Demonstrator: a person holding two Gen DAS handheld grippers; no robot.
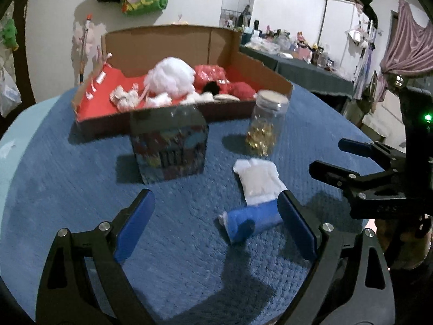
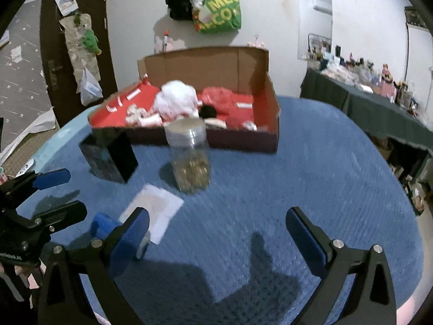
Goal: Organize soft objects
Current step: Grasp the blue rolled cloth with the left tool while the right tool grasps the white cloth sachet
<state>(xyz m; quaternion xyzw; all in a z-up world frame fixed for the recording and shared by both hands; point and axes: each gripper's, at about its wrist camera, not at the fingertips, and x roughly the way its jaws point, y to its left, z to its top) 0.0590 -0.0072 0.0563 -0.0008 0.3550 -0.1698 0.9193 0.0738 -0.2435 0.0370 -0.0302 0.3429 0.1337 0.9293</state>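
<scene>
Fingers of the left gripper [image 1: 216,227] are spread wide with nothing gripped; a blue-and-white sock [image 1: 255,200] lies on the blue cloth [image 1: 81,189] just inside the right finger. The right gripper [image 2: 216,238] is likewise wide open and empty. Farther off, a patterned tin [image 1: 169,151], a glass jar [image 1: 266,123] and a cardboard box [image 1: 173,40] of soft items are seen.

Clear jar [image 1: 266,123] of gold bits beside patterned tin [image 1: 169,150], blue tablecloth [image 1: 81,189].

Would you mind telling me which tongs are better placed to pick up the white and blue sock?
Left tongs: open, with the sock between the pads. Right tongs frame bare blue cloth.
</scene>
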